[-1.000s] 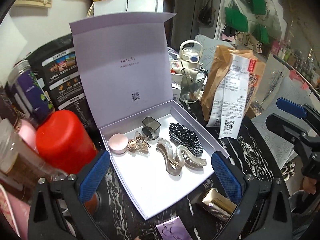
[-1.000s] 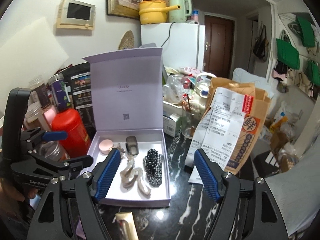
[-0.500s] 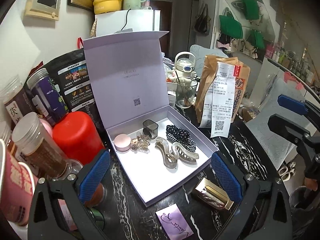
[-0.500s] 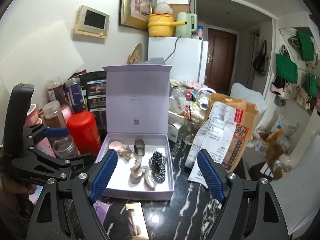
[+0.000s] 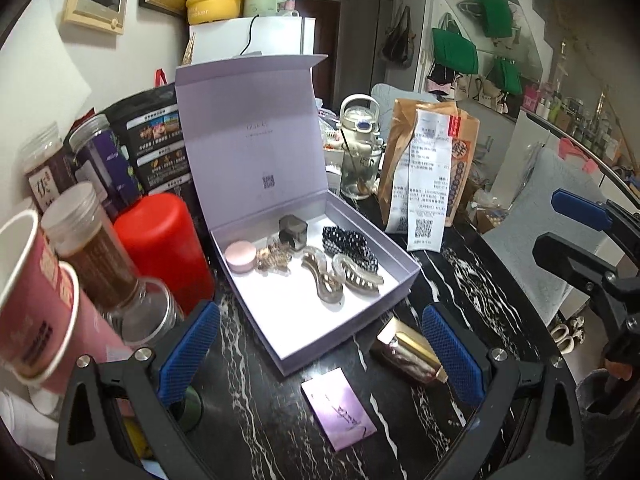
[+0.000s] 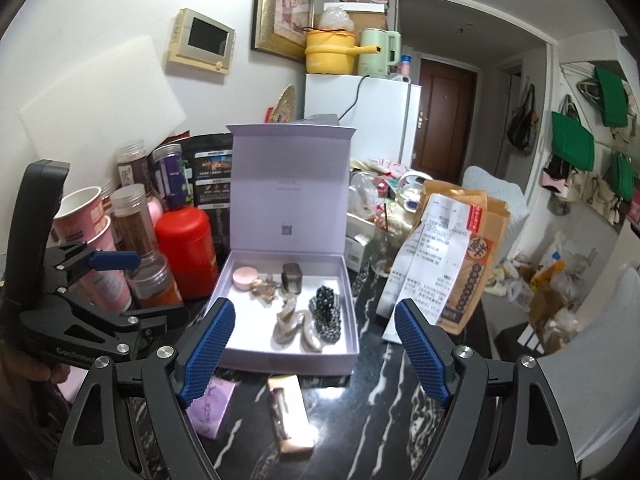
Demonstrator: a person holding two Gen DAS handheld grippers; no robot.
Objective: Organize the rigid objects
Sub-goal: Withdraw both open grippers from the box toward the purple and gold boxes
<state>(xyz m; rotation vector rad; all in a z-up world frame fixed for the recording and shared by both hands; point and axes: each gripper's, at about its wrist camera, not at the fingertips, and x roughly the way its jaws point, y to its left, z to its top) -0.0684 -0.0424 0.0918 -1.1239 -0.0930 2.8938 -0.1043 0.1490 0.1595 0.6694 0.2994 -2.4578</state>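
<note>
Your biggest hazard is the crowd of containers at the left of the frame: the red canister (image 5: 162,248), the brown-filled jar (image 5: 96,248) and the pink paper cups (image 5: 36,296) stand just beside the lilac box (image 5: 394,286), and the cups look light enough to topple if your left gripper (image 5: 320,350) swings wide. Next is the box's upright lid (image 5: 252,136), which I judge would fold down or shove the box back if a finger catches it. The brown paper bag (image 6: 466,256) with its long receipt, right of centre in the right wrist view, stands close to the box's right wall and could snag your right gripper (image 6: 316,346).

Both tools are spread wide and carry nothing. The things already sorted lie inside the box: a pink compact (image 5: 240,256), a grey cube (image 5: 293,229), a beaded black clip (image 5: 350,246) and a pale claw clip (image 5: 342,276). Still outside, on the black marble table (image 5: 280,420) at lower centre, are a gold-capped case (image 5: 412,354) and a lilac card (image 5: 338,408), both near the box's front edge (the case looks slick, so a shallow pinch may let it slip).

The right wrist view shows the room's depth: fridge (image 6: 360,120), wall panel and the left tool's handle. The left wrist view shows the box contents more plainly, plus the right tool at far right.
</note>
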